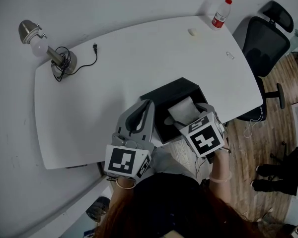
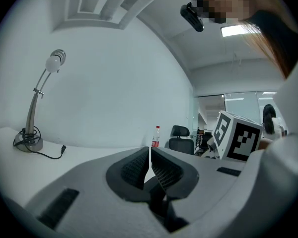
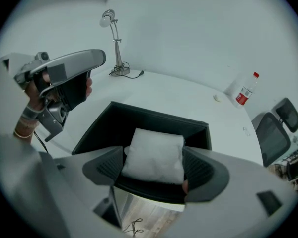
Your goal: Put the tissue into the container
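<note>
A white folded tissue pack [image 3: 155,155] sits between the jaws of my right gripper [image 3: 154,166], which is shut on it. It hangs over the near rim of the open black container [image 3: 104,128], partly above its inside. In the head view the tissue [image 1: 184,111] shows just over the black container [image 1: 166,95] at the table's front edge, with the right gripper [image 1: 188,117] behind it. My left gripper [image 1: 139,114] is held left of the container, shut with nothing in it; its ribbed pads [image 2: 161,168] meet in the left gripper view.
A desk lamp [image 1: 47,48] with a loose cord lies at the far left of the white table [image 1: 139,58]. A water bottle [image 1: 221,13] stands at the far right corner, a small white object [image 1: 191,31] near it. A black office chair [image 1: 268,43] is to the right.
</note>
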`<state>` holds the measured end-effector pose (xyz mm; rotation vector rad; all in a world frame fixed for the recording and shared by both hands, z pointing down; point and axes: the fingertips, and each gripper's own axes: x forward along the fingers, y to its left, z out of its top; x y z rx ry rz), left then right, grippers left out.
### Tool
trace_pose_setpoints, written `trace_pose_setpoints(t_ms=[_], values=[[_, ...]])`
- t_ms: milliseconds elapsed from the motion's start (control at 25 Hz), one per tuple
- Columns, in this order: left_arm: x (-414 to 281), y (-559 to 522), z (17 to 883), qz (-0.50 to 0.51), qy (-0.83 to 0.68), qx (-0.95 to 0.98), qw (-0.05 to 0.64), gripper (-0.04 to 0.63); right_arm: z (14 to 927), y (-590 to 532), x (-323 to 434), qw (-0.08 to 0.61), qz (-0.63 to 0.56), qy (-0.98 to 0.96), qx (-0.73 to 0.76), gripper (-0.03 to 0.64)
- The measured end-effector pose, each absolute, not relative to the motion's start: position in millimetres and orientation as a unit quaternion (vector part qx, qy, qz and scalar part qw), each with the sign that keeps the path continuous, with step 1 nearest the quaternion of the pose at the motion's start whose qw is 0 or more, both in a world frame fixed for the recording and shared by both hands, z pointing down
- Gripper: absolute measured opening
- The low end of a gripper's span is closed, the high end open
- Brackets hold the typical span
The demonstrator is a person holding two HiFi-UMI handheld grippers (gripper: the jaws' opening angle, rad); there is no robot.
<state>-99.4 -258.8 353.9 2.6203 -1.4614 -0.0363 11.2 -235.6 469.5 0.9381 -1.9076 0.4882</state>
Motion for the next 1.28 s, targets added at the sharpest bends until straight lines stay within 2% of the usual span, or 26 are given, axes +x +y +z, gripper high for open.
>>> trace_pose_setpoints(t_ms=[880, 920, 960, 1000, 1040, 1280], values=[[-87.9, -191.0, 330.6, -0.027, -0.504, 0.863, 0.040, 0.035, 398.8, -205.9, 25.7, 0.296, 0.119, -0.824, 0.468, 0.377], [-86.8, -186.6, 329.5, -0.028, -0.504, 0.862, 0.038, 0.035, 394.9, -203.6, 28.0, 0.289, 0.114, -0.823, 0.476, 0.363], [-85.7, -182.1, 328.1, -0.028, -0.505, 0.862, 0.037, 0.035, 390.3, -201.8, 31.8, 0.281, 0.106, -0.819, 0.488, 0.319], [-84.5, -177.7, 326.5, -0.029, -0.505, 0.862, 0.035, 0.035, 385.3, -200.4, 36.4, 0.274, 0.096, -0.814, 0.503, 0.213], [-83.4, -173.2, 324.9, -0.030, -0.506, 0.861, 0.033, 0.035, 381.2, -198.5, 40.4, 0.269, 0.087, -0.811, 0.513, 0.171], [-77.5, -143.1, 319.7, -0.035, -0.516, 0.855, 0.024, 0.035, 371.3, -173.0, 47.2, 0.251, 0.078, -0.819, 0.509, 0.172]])
